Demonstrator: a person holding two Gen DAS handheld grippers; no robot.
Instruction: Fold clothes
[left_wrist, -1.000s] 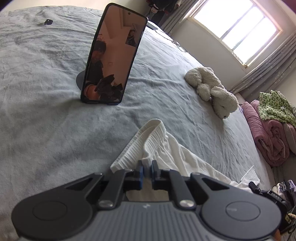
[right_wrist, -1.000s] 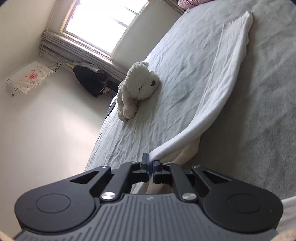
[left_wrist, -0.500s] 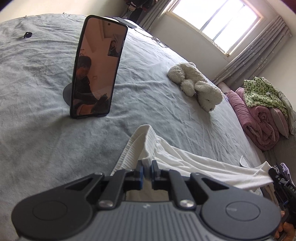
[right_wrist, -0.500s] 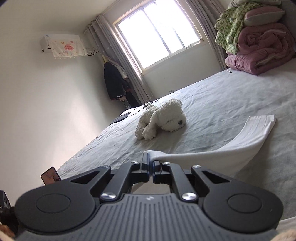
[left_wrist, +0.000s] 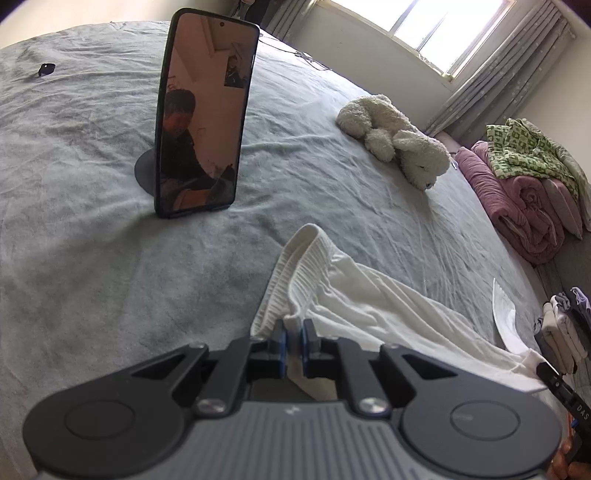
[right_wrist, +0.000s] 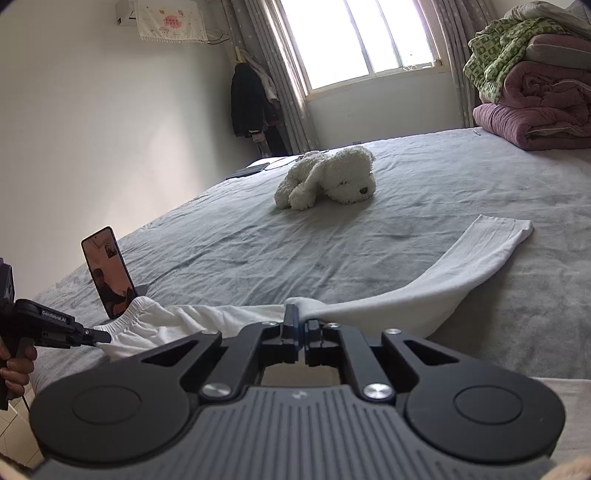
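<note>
White trousers (left_wrist: 354, 295) lie on the grey bed, their ribbed waistband (left_wrist: 295, 266) bunched up in the left wrist view. My left gripper (left_wrist: 293, 334) is shut on the cloth just below that waistband. In the right wrist view my right gripper (right_wrist: 301, 325) is shut on a fold of the same white trousers (right_wrist: 424, 284), lifted a little above the sheet. One leg runs off to the right and ends in a cuff (right_wrist: 498, 229) flat on the bed. The left gripper (right_wrist: 99, 336) shows at the left edge there, pinching the waistband end.
A phone (left_wrist: 205, 118) stands upright on a round stand beyond the waistband. A white plush dog (right_wrist: 328, 177) lies mid-bed. Rolled pink quilts and a green patterned cloth (right_wrist: 535, 85) are stacked at the right. A person's hand (right_wrist: 14, 365) holds the left gripper's handle.
The right gripper has rolled back upright and carried its fold of the trousers sideways and a little up. The left gripper has rolled slightly and kept its place and its grip.
</note>
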